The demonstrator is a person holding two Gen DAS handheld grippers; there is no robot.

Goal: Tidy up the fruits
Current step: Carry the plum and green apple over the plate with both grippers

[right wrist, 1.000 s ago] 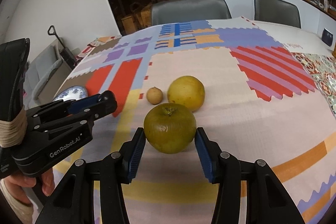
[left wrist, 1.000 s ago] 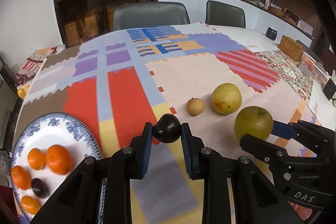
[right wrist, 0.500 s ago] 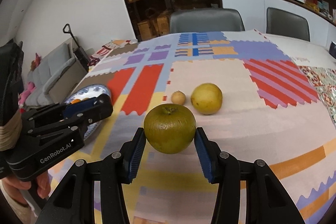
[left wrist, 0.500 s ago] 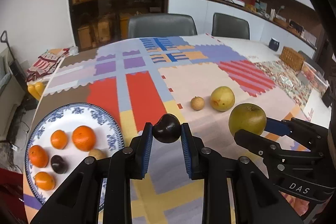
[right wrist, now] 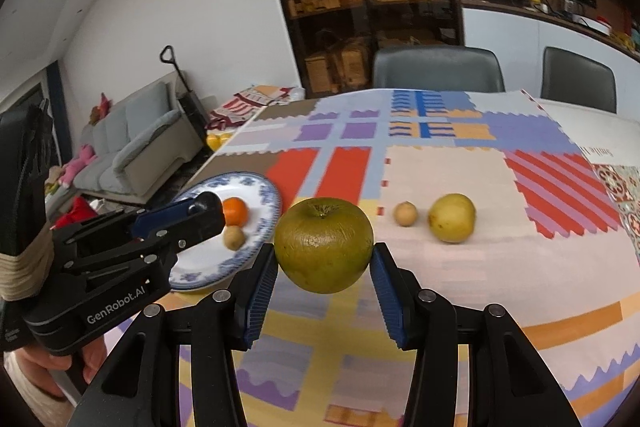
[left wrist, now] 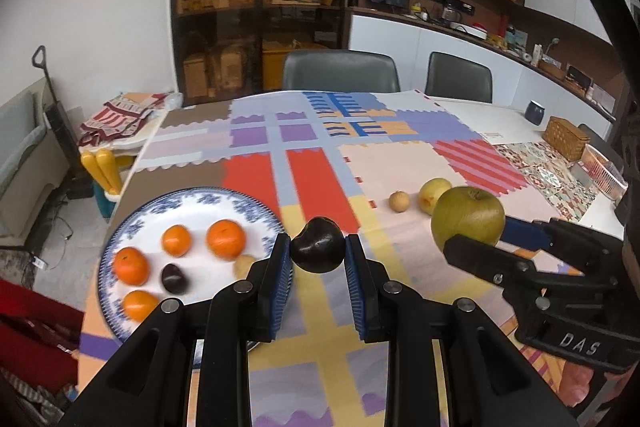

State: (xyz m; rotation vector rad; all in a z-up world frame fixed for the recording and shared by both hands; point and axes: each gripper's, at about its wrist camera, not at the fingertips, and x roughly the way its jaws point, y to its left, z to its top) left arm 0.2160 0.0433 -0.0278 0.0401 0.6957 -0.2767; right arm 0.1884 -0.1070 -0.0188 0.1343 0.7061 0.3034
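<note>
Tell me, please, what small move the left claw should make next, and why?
Probably carry the dark plum left over the plate before opening: the left claw grips it above the cloth, beside the rim, and bare plate shows among the oranges.

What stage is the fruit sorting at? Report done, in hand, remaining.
Done: four oranges, a dark plum and a small tan fruit lie on the blue-patterned white plate. In hand: left gripper clamps a dark plum; right gripper clamps a green apple. Left: yellow round fruit, small brown fruit.

The right gripper (left wrist: 472, 247) carries the white letters "DAS" on its black body. The left gripper (right wrist: 208, 211) carries the white name "GenRobot.AI" on its side.
</note>
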